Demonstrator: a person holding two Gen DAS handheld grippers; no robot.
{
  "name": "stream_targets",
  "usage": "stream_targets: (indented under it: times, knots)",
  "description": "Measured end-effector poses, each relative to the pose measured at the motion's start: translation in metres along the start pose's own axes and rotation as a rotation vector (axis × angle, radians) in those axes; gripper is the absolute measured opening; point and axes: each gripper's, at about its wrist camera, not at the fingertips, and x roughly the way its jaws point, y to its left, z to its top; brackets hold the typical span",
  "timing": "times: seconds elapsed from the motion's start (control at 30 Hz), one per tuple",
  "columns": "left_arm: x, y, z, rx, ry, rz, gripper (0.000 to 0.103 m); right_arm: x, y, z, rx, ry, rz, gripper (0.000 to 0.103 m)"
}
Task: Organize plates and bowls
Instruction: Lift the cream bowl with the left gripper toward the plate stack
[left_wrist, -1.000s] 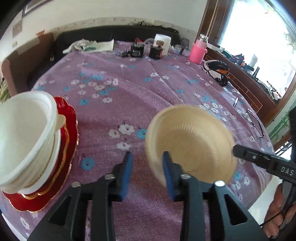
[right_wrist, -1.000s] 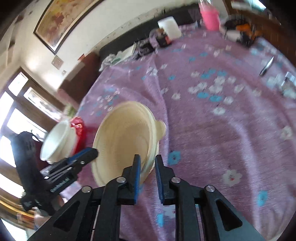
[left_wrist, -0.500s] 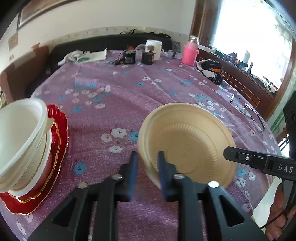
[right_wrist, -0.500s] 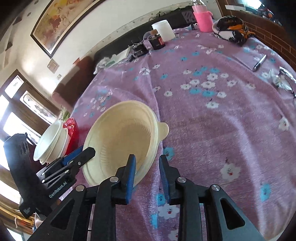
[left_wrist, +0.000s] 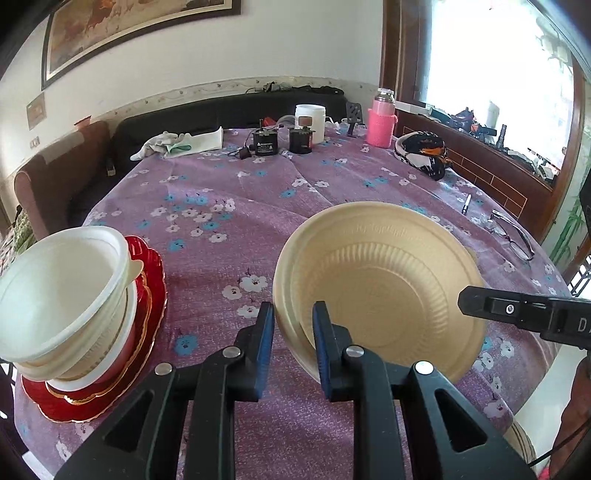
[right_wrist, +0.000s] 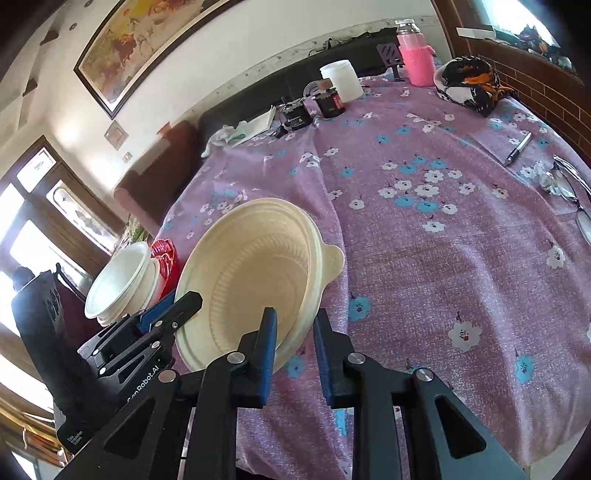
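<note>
A shallow beige ribbed disposable bowl with a small tab handle (left_wrist: 380, 284) is held tilted above the worktop covered in a purple flowered cloth (left_wrist: 229, 206), between the two tools. The left hand-held gripper (left_wrist: 293, 332) is clamped on the bowl's near-left rim, with the rim pinched between its blue pads. The right hand-held gripper (right_wrist: 294, 343) is set at the opposite rim; its jaws are closing, the rim lies between them, and the left pad is seen against the bowl while the right pad stands a little apart from it.

Part of the task appears to be done already: at the left edge of the worktop a stack of white disposable bowls (left_wrist: 62, 291) has been nested, somewhat tilted, on scalloped red plates with gold edging (left_wrist: 147, 295). The beige bowl is well apart from that stack and has not yet been set on it. No other loose plates or bowls are visible on the cloth; only unrelated items are seen at the far end and right side, such as a pink bottle (left_wrist: 380, 123), a white jar (left_wrist: 310, 118) and a pen (right_wrist: 519, 147). What is left, as judged from this, is for the beige bowl to be carried across and nested onto the stack.
</note>
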Motion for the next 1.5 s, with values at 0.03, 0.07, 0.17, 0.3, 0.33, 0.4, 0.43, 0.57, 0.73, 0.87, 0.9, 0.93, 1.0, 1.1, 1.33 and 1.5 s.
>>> stream_targets:
  times: [0.03, 0.07, 0.17, 0.3, 0.33, 0.4, 0.43, 0.57, 0.73, 0.87, 0.9, 0.93, 1.0, 1.1, 1.33, 1.5]
  knots:
    - [0.0, 0.0, 0.0, 0.0, -0.002, 0.002, 0.019, 0.001, 0.001, 0.0, 0.0, 0.003, -0.002, 0.022]
    - [-0.001, 0.0, -0.001, 0.002, -0.005, 0.006, 0.019, 0.002, 0.001, -0.001, 0.0, 0.006, -0.003, 0.022]
    - [-0.004, 0.001, -0.002, 0.009, -0.019, 0.019, 0.019, 0.005, 0.002, -0.001, 0.001, 0.014, -0.006, 0.022]
    - [-0.008, 0.003, -0.003, 0.014, -0.033, 0.033, 0.019, 0.006, 0.007, -0.002, -0.01, 0.014, -0.011, 0.022]
    - [-0.009, 0.004, -0.004, 0.014, -0.034, 0.037, 0.019, 0.006, 0.008, -0.002, -0.014, 0.014, -0.012, 0.022]
    - [-0.01, 0.005, -0.004, 0.013, -0.038, 0.041, 0.02, 0.007, 0.01, -0.002, -0.017, 0.015, -0.013, 0.022]
    - [-0.01, 0.006, -0.004, 0.014, -0.04, 0.042, 0.02, 0.007, 0.011, -0.002, -0.018, 0.016, -0.013, 0.022]
    - [-0.013, 0.008, -0.005, 0.015, -0.048, 0.049, 0.02, 0.009, 0.014, -0.002, -0.02, 0.018, -0.011, 0.022]
    - [-0.015, 0.009, -0.005, 0.017, -0.054, 0.054, 0.02, 0.008, 0.018, -0.002, -0.028, 0.017, -0.014, 0.022]
    - [-0.017, 0.007, -0.005, 0.02, -0.061, 0.058, 0.02, 0.007, 0.019, -0.002, -0.031, 0.014, -0.015, 0.022]
    - [-0.018, 0.008, -0.005, 0.02, -0.062, 0.06, 0.021, 0.007, 0.019, -0.001, -0.032, 0.014, -0.016, 0.022]
    - [-0.018, 0.008, -0.005, 0.021, -0.063, 0.061, 0.021, 0.007, 0.02, -0.001, -0.033, 0.014, -0.016, 0.022]
    - [-0.02, 0.009, -0.006, 0.02, -0.066, 0.063, 0.021, 0.007, 0.021, -0.001, -0.034, 0.014, -0.016, 0.022]
    - [-0.021, 0.01, -0.006, 0.018, -0.066, 0.066, 0.022, 0.007, 0.024, -0.001, -0.04, 0.015, -0.016, 0.022]
    - [-0.021, 0.011, -0.005, 0.016, -0.069, 0.069, 0.023, 0.008, 0.027, 0.0, -0.045, 0.019, -0.017, 0.022]
    - [-0.027, 0.014, -0.003, 0.012, -0.079, 0.073, 0.024, 0.007, 0.031, 0.002, -0.052, 0.012, -0.016, 0.022]
